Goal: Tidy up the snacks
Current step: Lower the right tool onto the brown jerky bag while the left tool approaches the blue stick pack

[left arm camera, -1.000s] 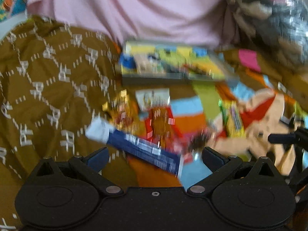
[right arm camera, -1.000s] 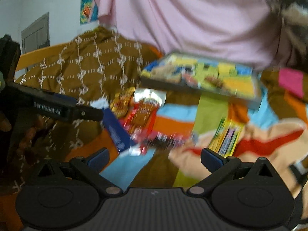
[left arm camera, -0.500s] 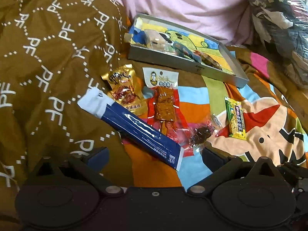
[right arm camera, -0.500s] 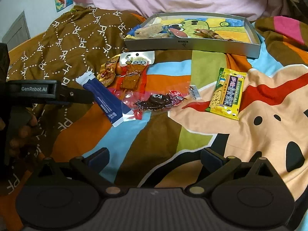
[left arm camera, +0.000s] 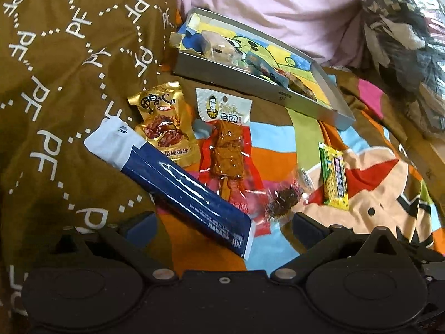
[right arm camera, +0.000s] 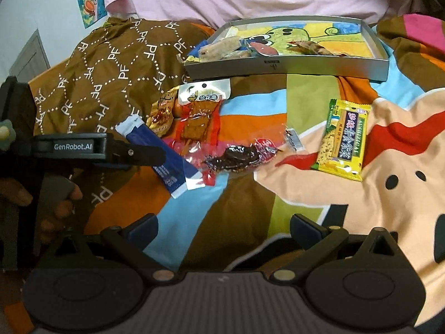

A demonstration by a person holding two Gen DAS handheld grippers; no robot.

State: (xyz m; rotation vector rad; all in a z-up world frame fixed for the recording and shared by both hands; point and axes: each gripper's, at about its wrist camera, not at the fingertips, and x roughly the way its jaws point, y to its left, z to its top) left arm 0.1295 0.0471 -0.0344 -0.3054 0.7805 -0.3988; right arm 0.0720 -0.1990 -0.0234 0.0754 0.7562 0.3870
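I hold both grippers over a bed spread with a colourful cartoon blanket (right arm camera: 319, 211). My left gripper (left arm camera: 222, 224) has its jaws apart and empty, just short of a long blue packet (left arm camera: 180, 188). My right gripper (right arm camera: 224, 226) also has its jaws apart and empty. Beside the blue packet lie a gold snack pouch (left arm camera: 164, 125), a red skewer snack (left arm camera: 226, 150), a clear dark-filled wrapper (right arm camera: 239, 157) and, further right, a yellow-green bar (right arm camera: 343, 139). Behind them sits a grey tray (right arm camera: 286, 68) with several snacks in it.
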